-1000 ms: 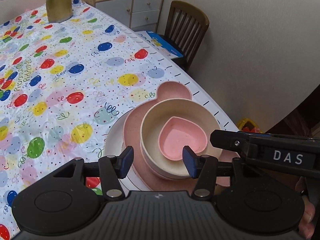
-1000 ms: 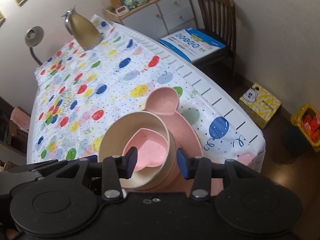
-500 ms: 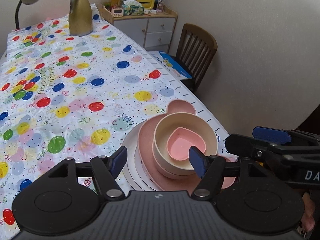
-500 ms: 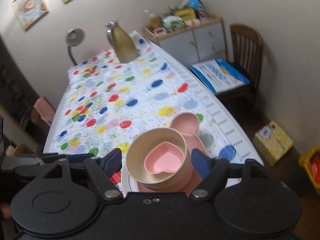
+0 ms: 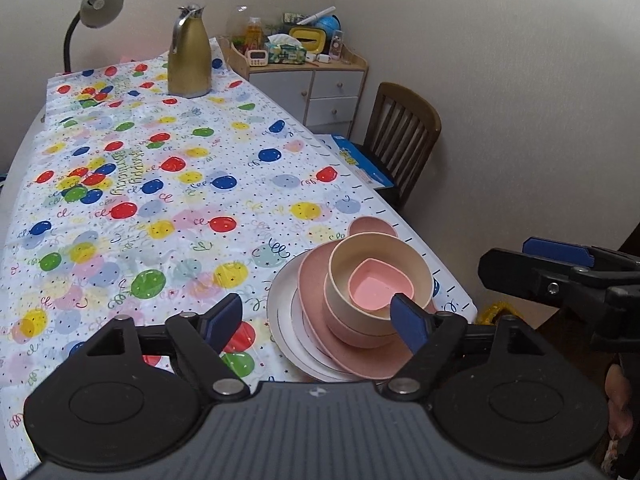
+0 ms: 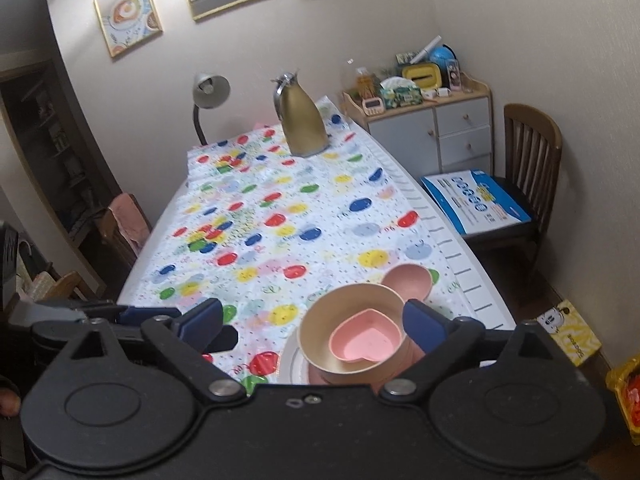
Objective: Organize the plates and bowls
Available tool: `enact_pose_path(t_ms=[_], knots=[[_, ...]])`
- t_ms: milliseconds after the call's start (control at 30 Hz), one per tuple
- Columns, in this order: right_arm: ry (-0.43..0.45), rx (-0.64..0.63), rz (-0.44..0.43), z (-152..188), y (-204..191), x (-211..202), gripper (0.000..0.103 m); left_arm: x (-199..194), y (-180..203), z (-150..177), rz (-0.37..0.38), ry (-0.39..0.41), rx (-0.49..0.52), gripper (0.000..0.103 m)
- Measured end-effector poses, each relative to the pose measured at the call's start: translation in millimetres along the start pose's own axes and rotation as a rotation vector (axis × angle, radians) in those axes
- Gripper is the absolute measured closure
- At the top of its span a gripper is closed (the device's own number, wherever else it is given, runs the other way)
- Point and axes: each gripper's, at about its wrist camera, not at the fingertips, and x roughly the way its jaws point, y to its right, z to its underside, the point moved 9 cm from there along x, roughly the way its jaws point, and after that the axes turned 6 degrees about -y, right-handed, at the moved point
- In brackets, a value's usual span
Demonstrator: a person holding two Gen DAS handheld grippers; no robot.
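1. Your left gripper [image 5: 316,318] and right gripper [image 6: 312,326] have pulled back higher; both jaws are opening, nothing between them.
2. The small pink heart-shaped bowl [image 5: 380,286] sits nested in the cream round bowl [image 5: 344,258], atop the pink eared plate [image 5: 372,226] near the table corner. Stack looks done.

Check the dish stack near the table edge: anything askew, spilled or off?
No spill or damage shows. The pink heart bowl sits tilted inside the cream bowl, and the bowls sit off-centre on the pink eared plate over the white plates. The stack stands close to the table's right edge.
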Motion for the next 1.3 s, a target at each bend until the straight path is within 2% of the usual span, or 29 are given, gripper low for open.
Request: enact_pose_path(t_ms=[33,100,167,367,500,667,900,1067,1300], knots=[[0.007,-0.004,-0.003,0,-2,-2,0.003,-3,-1,2,0.008,0.007,-0.006,0.017],[0.021,-0.016,-0.007,1,-5,-6,0.001,-8,-4,5,0.016,0.017,-0.022,0.006],[0.036,-0.019,-0.013,2,-8,-9,0.001,-15,-7,7,0.016,0.043,-0.038,0.0],[0.055,-0.022,-0.034,8,-17,-14,0.0,-29,-10,16,-0.005,0.074,-0.041,0.0],[0.068,-0.014,-0.06,13,-25,-17,0.0,-34,-10,28,-0.003,0.056,-0.034,0.0],[0.085,-0.012,-0.046,23,-31,-24,0.0,-40,-12,31,-0.014,0.069,-0.021,0.0],[0.061,0.059,-0.021,40,-30,-28,0.0,-40,-10,33,-0.011,0.062,-0.008,0.0],[0.093,0.067,0.001,39,-29,-33,0.0,-38,-9,33,-0.006,0.049,-0.006,0.0],[0.089,0.059,-0.009,40,-32,-34,0.0,-35,-9,33,-0.01,0.044,-0.009,0.0]])
